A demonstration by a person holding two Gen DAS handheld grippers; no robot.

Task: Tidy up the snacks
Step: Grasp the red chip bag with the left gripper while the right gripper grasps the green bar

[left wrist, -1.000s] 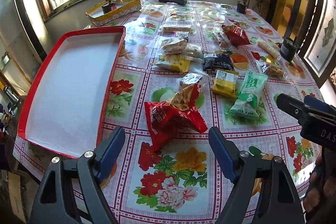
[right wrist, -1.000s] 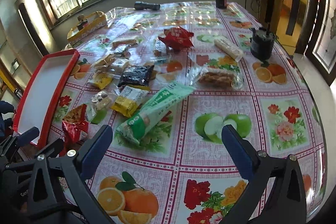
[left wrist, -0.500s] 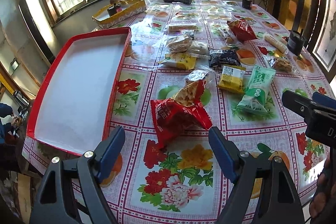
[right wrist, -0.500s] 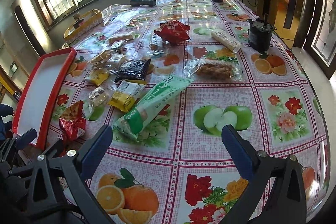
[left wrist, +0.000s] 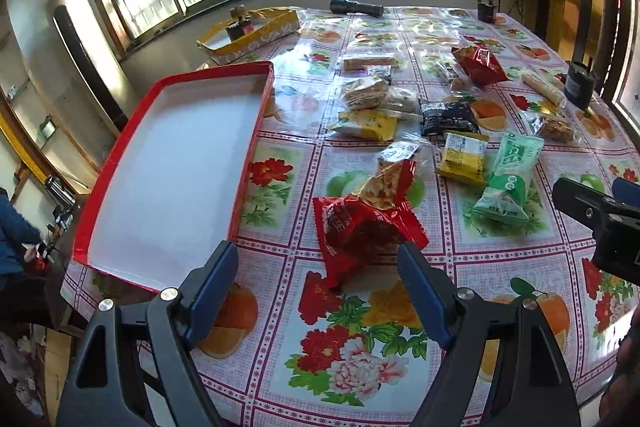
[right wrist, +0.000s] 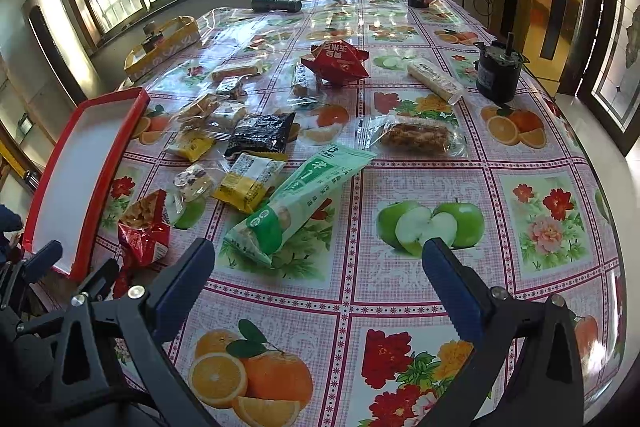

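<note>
The left gripper (left wrist: 318, 267) hangs over the near edge of the table (left wrist: 400, 367), jaws wide apart and holding nothing. Just past its tips, at 12 o'clock, lies a red packet (left wrist: 360, 231) with a torn-looking top. At 10 o'clock sits the red tray (left wrist: 256, 115), its white floor bare, its near corner just beside the left finger.

The right gripper (right wrist: 320, 281) also hovers with jaws spread and nothing between them. In its view a green packet (right wrist: 304, 195) lies at 11 o'clock, slanting away, its near end close to the left finger. A yellow packet (right wrist: 250, 181) touches the green one's left side, with a black packet (right wrist: 260, 135) just beyond. Further back, at 12 o'clock, rest a clear-wrapped bar (right wrist: 414, 137), a second red packet (right wrist: 336, 63) and a white roll (right wrist: 434, 77). A black motor (right wrist: 498, 73) stands at 1 o'clock near the table's right edge. A torch (right wrist: 276, 4) lies at the far edge, and a yellow box (right wrist: 168, 45) at 10 o'clock holds a small bottle.

From the left view, the right gripper's black frame enters at 3 o'clock.
</note>
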